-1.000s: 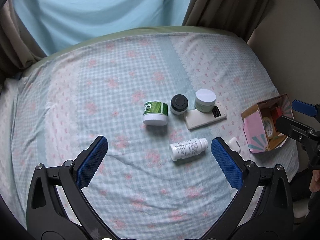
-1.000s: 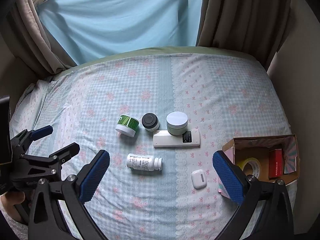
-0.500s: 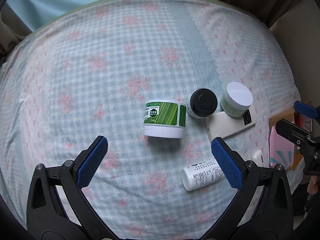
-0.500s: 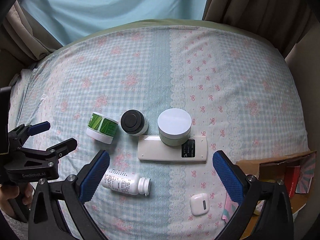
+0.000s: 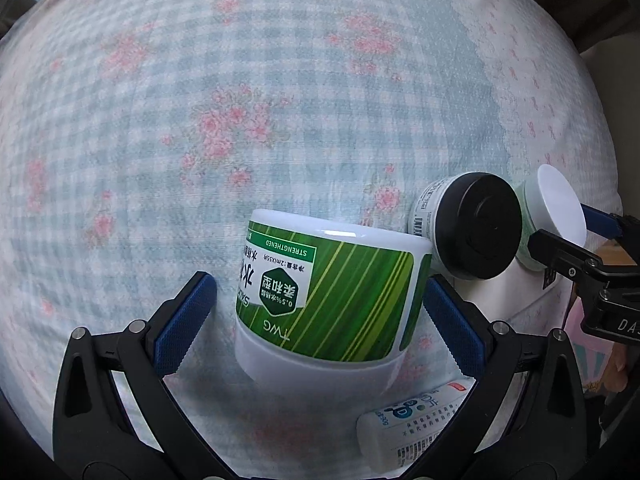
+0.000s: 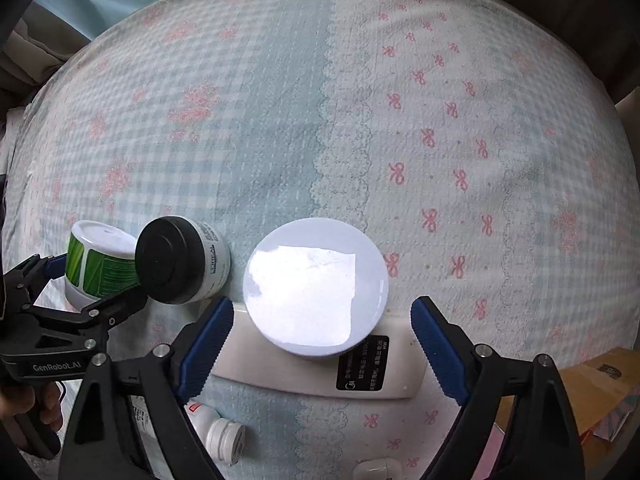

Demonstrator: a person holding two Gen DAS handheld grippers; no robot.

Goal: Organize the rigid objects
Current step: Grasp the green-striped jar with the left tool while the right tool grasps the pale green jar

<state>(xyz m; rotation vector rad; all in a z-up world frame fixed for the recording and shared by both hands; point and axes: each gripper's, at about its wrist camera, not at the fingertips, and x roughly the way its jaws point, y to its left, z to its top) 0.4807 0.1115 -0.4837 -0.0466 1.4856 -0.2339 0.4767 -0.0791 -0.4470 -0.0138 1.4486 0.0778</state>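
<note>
A white jar with a green striped label (image 5: 332, 300) stands on the bed between the fingers of my left gripper (image 5: 320, 308). The jaws are open, with a gap at the left pad (image 5: 184, 320). A pale green jar with a white lid (image 6: 316, 284) sits between the fingers of my right gripper (image 6: 322, 320), whose jaws are closing. Neither pad touches it. This jar stands at the far edge of a white remote (image 6: 304, 376). A black-lidded jar (image 6: 172, 260) stands between the two jars.
A white pill bottle (image 6: 218, 436) lies on its side near the remote, and a white earbud case (image 6: 376, 470) lies at the bottom edge. A cardboard box (image 6: 592, 392) stands at the right. A person's hand (image 6: 24, 420) holds the left gripper. Checked bedding stretches beyond.
Both grippers have dropped close to the bed. The left now straddles the green-labelled jar and the right straddles the white-lidded jar. The right jaws have narrowed.
</note>
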